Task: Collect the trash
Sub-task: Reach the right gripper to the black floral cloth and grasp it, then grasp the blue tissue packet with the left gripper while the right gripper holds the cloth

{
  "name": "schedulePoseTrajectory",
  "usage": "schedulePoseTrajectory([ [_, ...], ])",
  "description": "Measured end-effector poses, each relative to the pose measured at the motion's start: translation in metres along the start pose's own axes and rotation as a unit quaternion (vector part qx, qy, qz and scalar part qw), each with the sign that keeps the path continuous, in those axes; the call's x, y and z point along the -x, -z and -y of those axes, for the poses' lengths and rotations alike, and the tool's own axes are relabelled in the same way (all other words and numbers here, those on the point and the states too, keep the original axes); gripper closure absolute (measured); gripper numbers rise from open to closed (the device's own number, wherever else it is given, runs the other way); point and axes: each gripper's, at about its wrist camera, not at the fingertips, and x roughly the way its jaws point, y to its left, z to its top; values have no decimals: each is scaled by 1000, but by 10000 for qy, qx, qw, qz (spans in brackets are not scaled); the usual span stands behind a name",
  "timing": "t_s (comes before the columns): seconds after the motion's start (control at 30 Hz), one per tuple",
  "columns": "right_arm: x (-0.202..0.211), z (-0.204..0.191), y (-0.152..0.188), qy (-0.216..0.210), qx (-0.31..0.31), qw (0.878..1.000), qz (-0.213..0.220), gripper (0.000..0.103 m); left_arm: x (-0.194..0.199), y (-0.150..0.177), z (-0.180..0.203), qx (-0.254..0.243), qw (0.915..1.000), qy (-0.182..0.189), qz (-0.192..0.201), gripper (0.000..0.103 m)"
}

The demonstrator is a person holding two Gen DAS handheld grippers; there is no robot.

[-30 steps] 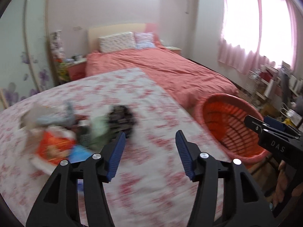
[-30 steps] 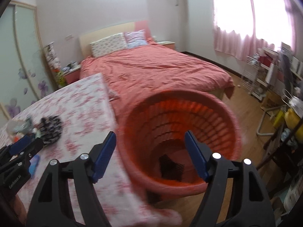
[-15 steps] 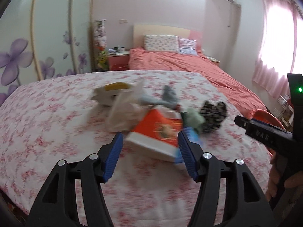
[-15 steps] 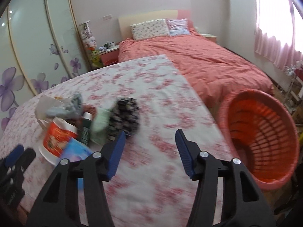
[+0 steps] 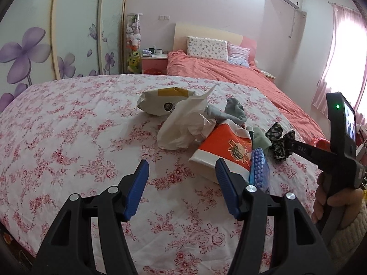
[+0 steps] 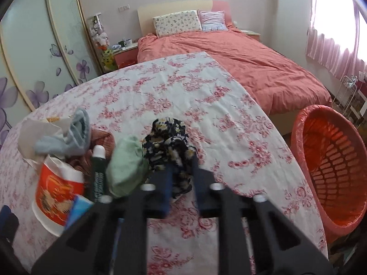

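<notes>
A heap of trash lies on the flowered tablecloth [image 5: 68, 137]: an orange paper cup [image 5: 222, 146] on its side, a crumpled white paper bag [image 5: 183, 123], a taped white wrapper [image 5: 160, 100], a grey sock [image 6: 68, 137], a green cloth [image 6: 126, 167], a dark tube [image 6: 98, 174] and a blue packet [image 5: 258, 169]. My right gripper [image 6: 181, 163] is shut on the black floral cloth [image 6: 167, 137] at the heap's right end. My left gripper [image 5: 181, 162] hovers open just in front of the cup, nothing between its fingers.
An orange slotted basket [image 6: 332, 160] lined with a red bag stands on the floor off the table's right edge. A bed with a coral cover [image 6: 240, 64] lies behind. Wardrobe doors [image 5: 57, 34] with purple flowers line the left.
Both views swung from the basket to the heap. The right gripper's jaws came together on the black floral cloth. The left gripper drew closer to the orange cup, still open.
</notes>
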Motion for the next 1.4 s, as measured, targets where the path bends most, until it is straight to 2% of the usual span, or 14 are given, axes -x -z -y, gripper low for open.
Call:
schedulePoseTrajectory([
  [0.33, 31, 34, 7, 140, -199, 9992, 321, 99, -2, 5, 25, -207, 9993, 282, -91, 43],
  [0.6, 47, 58, 21, 194, -200, 9991, 325, 99, -12, 13, 61, -547, 9965, 563, -288, 43],
  [0.77, 51, 68, 29, 171, -237, 9992, 288, 99, -24, 21, 77, -646, 9952, 550, -491, 46],
  [0.93, 55, 78, 36, 182, -244, 9991, 289, 99, -35, 27, 83, -546, 9939, 632, -727, 58],
  [1.17, 56, 86, 42, 215, -213, 9991, 306, 99, -37, 28, 89, -491, 9927, 793, -763, 74],
  [1.23, 56, 89, 44, 219, -223, 9990, 313, 99, -36, 28, 95, -537, 9924, 827, -731, 82],
  [1.4, 55, 98, 46, 210, -293, 9989, 311, 99, -32, 28, 106, -644, 9913, 932, -665, 87],
])
